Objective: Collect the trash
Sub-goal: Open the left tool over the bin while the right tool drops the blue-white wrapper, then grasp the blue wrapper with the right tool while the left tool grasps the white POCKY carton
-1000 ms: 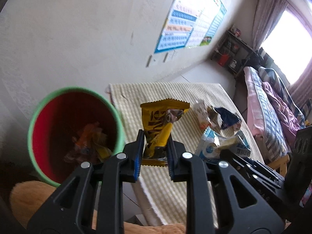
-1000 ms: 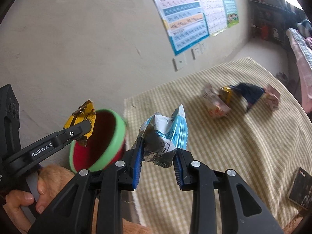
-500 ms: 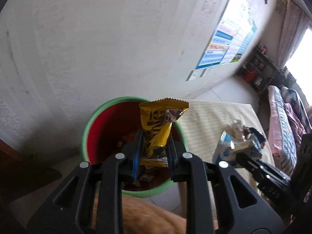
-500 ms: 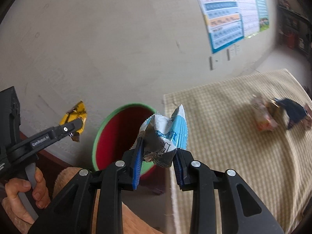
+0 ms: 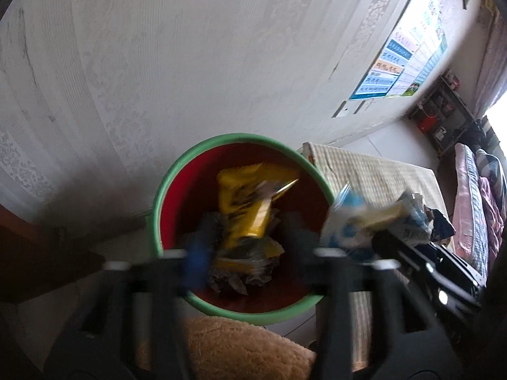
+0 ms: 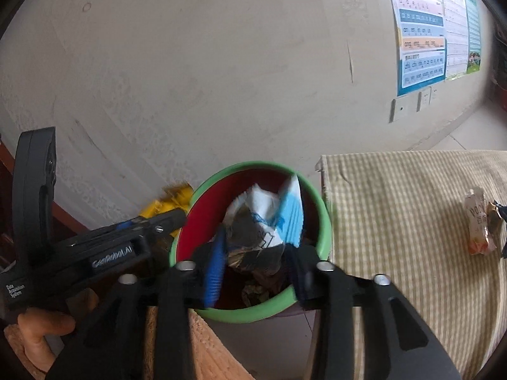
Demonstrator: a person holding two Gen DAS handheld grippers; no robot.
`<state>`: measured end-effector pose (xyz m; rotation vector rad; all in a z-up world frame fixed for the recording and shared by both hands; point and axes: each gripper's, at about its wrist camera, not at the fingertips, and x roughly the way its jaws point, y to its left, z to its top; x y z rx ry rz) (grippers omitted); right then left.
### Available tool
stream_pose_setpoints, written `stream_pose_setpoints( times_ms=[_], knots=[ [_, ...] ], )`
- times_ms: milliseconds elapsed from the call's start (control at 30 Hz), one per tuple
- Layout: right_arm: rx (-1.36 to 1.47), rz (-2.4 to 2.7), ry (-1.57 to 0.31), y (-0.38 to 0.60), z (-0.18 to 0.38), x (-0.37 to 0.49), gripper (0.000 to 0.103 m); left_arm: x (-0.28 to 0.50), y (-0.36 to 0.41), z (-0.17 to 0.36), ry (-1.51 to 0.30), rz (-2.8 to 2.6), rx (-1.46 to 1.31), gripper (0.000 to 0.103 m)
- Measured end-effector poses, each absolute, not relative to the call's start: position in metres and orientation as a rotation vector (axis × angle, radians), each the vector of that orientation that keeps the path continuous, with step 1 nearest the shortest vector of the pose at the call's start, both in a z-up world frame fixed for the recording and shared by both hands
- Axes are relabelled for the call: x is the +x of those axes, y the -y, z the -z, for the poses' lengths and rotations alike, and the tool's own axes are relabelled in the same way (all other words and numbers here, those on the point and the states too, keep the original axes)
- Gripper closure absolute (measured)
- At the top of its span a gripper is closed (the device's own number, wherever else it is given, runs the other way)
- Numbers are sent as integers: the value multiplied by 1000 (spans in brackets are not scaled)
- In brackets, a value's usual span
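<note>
Against the pale wall (image 6: 196, 72), which fills most of both views and carries a blue poster (image 6: 421, 31), a table covered with a checked yellow cloth (image 6: 412, 221) stands just beside a round bin (image 5: 158, 202) that has a green rim and a red inside. The bin sits on the floor, near the corner of the table, and crumpled dark wrappers lie at its bottom. A tan fuzzy surface (image 5: 240, 348) appears below the bin in both wrist views; I cannot tell what it is.

Above the mouth of the bin, the left gripper (image 5: 244, 237) points down into it, and its jaws are opening. The yellow wrapper (image 5: 250, 199) is between the fingers, blurred, and the pads seem to stand clear of it. The right gripper (image 6: 256, 262) hangs also over the bin, with jaws opening; the blue and white wrapper (image 6: 279, 215) is between its fingers, and the pads appear no longer to press it.

On the cloth, well apart from the bin, lies a small orange and white packet (image 6: 478, 228) beside a dark wrapper (image 6: 499, 215). A person's hand (image 6: 44, 323) holds the left gripper at the lower left edge of the right wrist view.
</note>
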<state>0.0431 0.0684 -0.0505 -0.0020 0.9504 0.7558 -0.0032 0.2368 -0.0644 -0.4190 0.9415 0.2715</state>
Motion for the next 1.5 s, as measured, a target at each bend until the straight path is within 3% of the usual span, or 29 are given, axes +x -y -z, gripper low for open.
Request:
stream_pose_setpoints(
  times_ms=[267, 500, 733, 1033, 1067, 1133, 1167, 1200, 1267, 1500],
  knots=[
    [34, -714, -966, -51, 63, 50, 41, -1, -232, 64, -935, -288, -404, 40],
    [91, -533, -919, 25, 62, 81, 41, 2, -201, 55, -850, -210, -480, 38],
    [84, -105, -845, 164, 57, 135, 41, 9, -139, 65, -822, -97, -332, 38],
    [82, 1, -992, 228, 104, 186, 41, 20, -138, 78, -846, -89, -338, 38],
    [85, -6, -1010, 228, 111, 190, 44, 22, -138, 78, -851, -92, -341, 38],
    [86, -24, -1045, 227, 120, 192, 67, 23, -138, 79, -861, -97, -338, 38],
    [90, -35, -1057, 227, 121, 193, 85, 23, -137, 80, -866, -99, -330, 38],
    [109, -45, -1050, 229, 119, 189, 89, 23, -135, 80, -871, -101, -323, 38],
    [151, -55, -1001, 234, 107, 180, 94, 25, -133, 82, -887, -112, -305, 38],
    [306, -175, -925, 241, 74, 81, 94, 41, -107, 85, -921, -118, -272, 37]
  ],
)
